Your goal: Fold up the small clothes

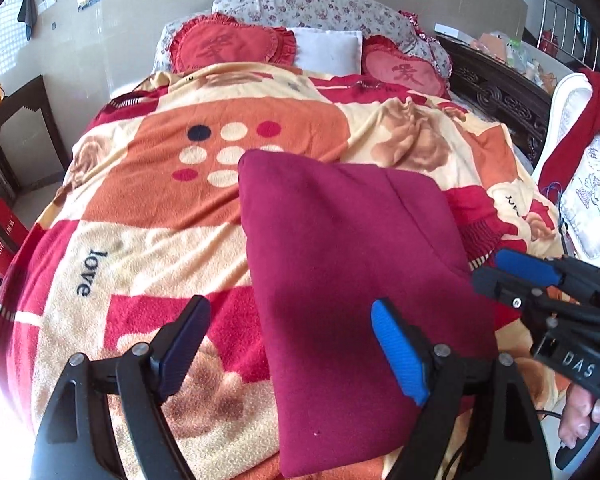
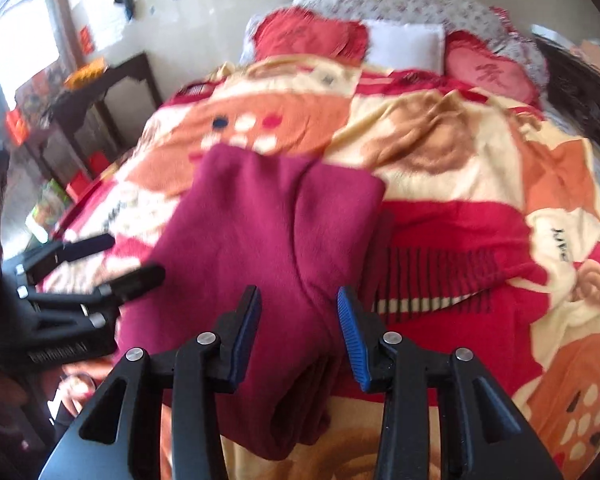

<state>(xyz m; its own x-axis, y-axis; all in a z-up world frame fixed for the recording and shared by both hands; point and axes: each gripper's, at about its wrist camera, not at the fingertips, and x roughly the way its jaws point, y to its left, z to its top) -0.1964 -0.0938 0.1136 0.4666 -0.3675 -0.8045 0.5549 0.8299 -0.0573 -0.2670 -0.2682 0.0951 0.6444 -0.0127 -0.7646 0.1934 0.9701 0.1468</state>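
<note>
A folded maroon garment lies flat on the patterned blanket on the bed. My left gripper is open and empty, its fingers above the garment's near left edge. My right gripper is open and empty too, its fingers straddling the garment's near end without closing on it. The right gripper also shows at the right of the left wrist view, beside the garment's right edge. The left gripper shows at the left of the right wrist view.
Two red heart cushions and a white pillow lie at the bed's head. A dark side table stands left of the bed. A white chair with a red cloth stands at the right. Dark carved furniture is behind.
</note>
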